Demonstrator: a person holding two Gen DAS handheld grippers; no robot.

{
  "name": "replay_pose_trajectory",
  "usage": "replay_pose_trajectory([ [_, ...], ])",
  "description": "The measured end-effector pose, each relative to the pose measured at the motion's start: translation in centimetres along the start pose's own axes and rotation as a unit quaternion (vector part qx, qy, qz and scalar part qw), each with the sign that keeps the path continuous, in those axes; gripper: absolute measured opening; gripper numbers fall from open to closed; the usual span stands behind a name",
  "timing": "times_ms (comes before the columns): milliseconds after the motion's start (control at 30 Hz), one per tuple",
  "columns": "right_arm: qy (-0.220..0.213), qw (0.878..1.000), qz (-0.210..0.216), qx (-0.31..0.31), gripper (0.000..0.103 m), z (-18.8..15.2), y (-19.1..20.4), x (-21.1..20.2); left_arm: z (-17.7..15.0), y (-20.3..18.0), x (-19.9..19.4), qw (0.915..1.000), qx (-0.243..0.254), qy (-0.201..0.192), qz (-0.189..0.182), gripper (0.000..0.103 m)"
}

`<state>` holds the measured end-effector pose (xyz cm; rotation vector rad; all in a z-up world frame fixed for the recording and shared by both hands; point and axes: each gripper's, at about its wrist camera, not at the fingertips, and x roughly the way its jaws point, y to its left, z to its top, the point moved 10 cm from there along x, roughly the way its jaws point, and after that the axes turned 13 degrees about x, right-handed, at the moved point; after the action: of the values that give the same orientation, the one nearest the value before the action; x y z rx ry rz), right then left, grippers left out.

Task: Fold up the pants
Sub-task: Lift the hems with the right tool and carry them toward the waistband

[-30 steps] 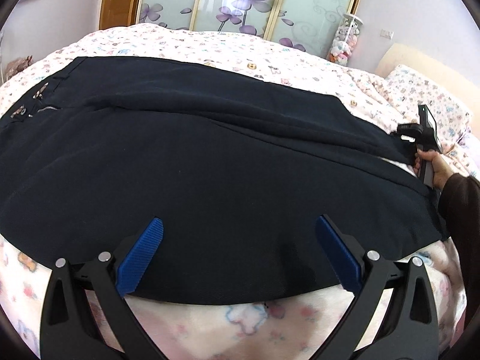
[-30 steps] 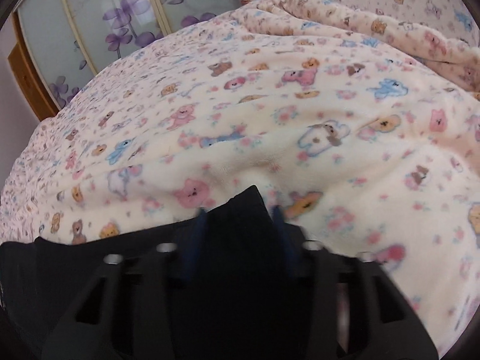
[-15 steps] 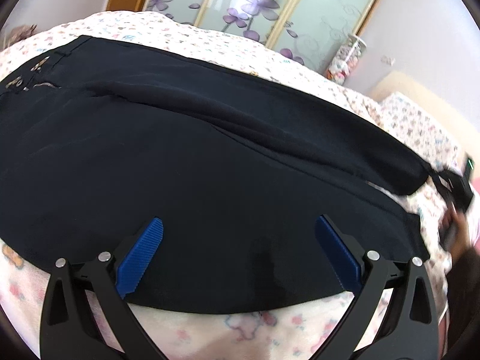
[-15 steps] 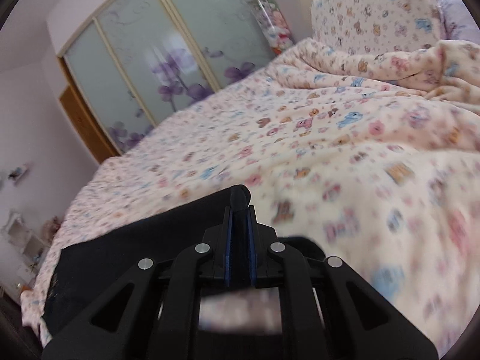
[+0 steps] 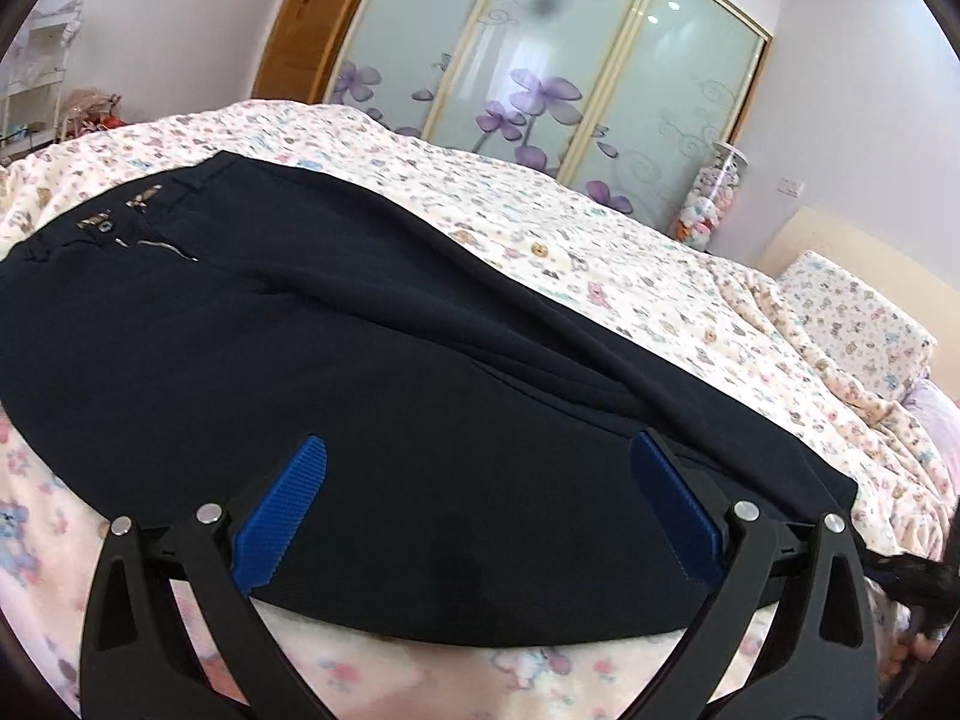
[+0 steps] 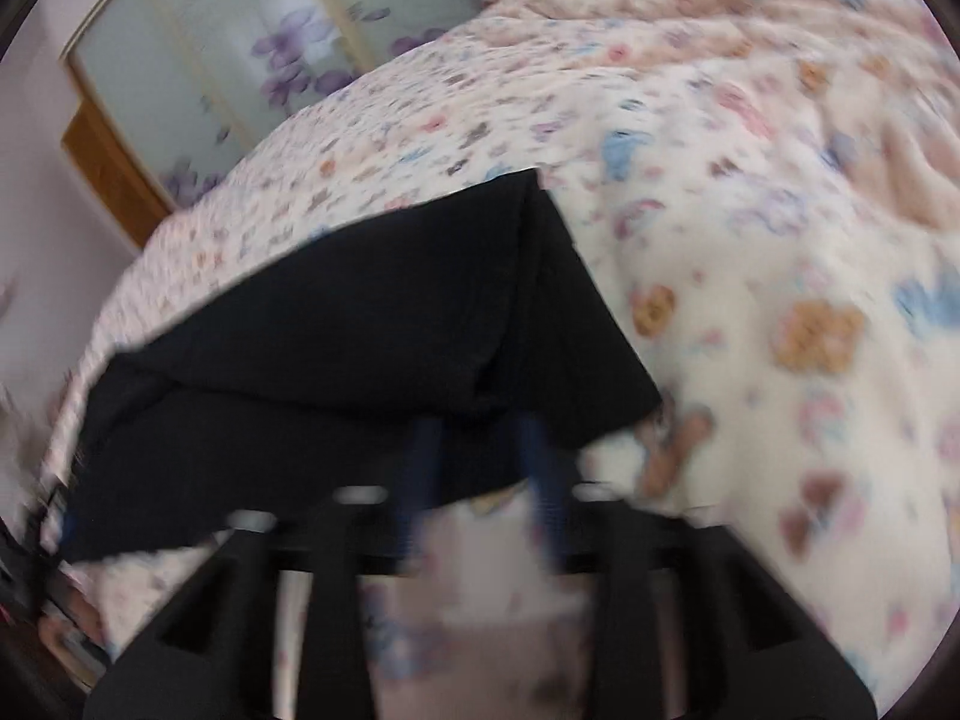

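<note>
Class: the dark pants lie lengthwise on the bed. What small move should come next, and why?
Probably bring both hand-held grippers to the cuff end. The pants already lie leg over leg, the right hand-held gripper has just been opening with nothing clamped, and the left hand-held gripper is open.

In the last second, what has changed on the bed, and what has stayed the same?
The right gripper had pinched the hem of one leg, carried it over the other leg and has just been opening; the dark pants now lie doubled lengthwise on the bear-print blanket, with cloth between the spread fingers but not clamped. The left gripper stays open above the near edge, and the waistband has not shifted.
</note>
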<state>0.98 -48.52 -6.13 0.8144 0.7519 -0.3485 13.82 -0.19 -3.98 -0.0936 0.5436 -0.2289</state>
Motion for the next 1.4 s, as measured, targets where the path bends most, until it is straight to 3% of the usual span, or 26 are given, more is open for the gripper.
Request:
replay_pose_trajectory([
  [33,0.0,0.999,0.018,0.029,0.072,0.1,0.1,-0.7,0.1,0.2,0.0,0.9999,-0.002,-0.002,0.01,0.101],
  [100,0.009,0.993,0.078,0.093,0.07,0.2,0.6,-1.9,0.2,0.8,-0.1,0.9994,-0.007,-0.005,0.034,0.101],
  [167,0.029,0.979,0.122,0.163,0.061,0.1,1.1,-1.8,0.2,0.8,-0.4,0.9987,-0.012,-0.011,0.048,0.101],
  [267,0.071,0.96,0.145,0.228,0.049,-0.8,1.8,-0.1,0.4,1.4,-0.7,0.9986,-0.016,-0.017,0.048,0.101],
  [433,0.089,0.948,0.124,0.277,0.048,-1.9,2.3,2.9,0.4,2.0,-0.9,0.9984,-0.024,-0.019,0.047,0.101],
  [533,0.067,0.943,0.108,0.308,0.048,-1.1,1.6,4.5,0.4,2.2,-0.6,0.9985,-0.032,-0.012,0.043,0.101],
  [600,0.037,0.946,0.094,0.309,0.039,0.2,1.1,5.0,0.2,2.3,-0.3,0.9985,-0.04,-0.006,0.036,0.101],
  [633,0.031,0.95,0.076,0.302,0.023,0.5,0.6,5.3,0.2,2.4,-0.1,0.9985,-0.044,-0.003,0.033,0.101],
  [667,0.033,0.954,0.052,0.293,0.014,0.6,0.2,6.0,0.2,2.4,0.0,0.9984,-0.047,-0.001,0.03,0.101],
  [767,0.01,0.963,0.072,0.261,0.006,1.8,1.5,4.4,0.1,2.6,-0.1,0.9984,-0.045,0.001,0.034,0.101],
  [867,-0.063,0.971,0.125,0.196,0.006,4.5,4.0,-0.8,0.4,2.7,-0.5,0.9984,-0.039,-0.008,0.041,0.101],
  [967,-0.085,0.972,0.122,0.183,0.006,4.1,3.2,-2.7,0.6,2.5,-0.8,0.9984,-0.034,-0.013,0.044,0.101],
  [1033,-0.07,0.973,0.082,0.205,0.006,1.9,0.0,-1.3,0.7,2.6,-1.0,0.9983,-0.032,-0.016,0.047,0.101],
  [1133,-0.01,0.964,0.043,0.26,0.006,-1.8,-3.9,3.0,0.7,2.7,-1.3,0.9981,-0.034,-0.02,0.048,0.101],
  [1233,-0.022,0.973,0.028,0.228,0.008,-2.0,-3.3,2.6,0.6,3.2,-1.5,0.9978,-0.034,-0.022,0.052,0.101],
  [1333,0.001,0.969,0.029,0.244,0.022,-2.3,-3.0,1.5,0.9,3.6,-1.8,0.9971,-0.045,-0.032,0.053,0.101],
  [1367,0.004,0.963,0.041,0.265,0.04,-2.6,-2.9,0.7,1.0,3.7,-1.9,0.9966,-0.05,-0.037,0.054,0.101],
  [1400,0.006,0.961,0.054,0.273,0.05,-2.9,-2.3,0.1,1.0,3.8,-2.0,0.9963,-0.052,-0.041,0.055,0.101],
])
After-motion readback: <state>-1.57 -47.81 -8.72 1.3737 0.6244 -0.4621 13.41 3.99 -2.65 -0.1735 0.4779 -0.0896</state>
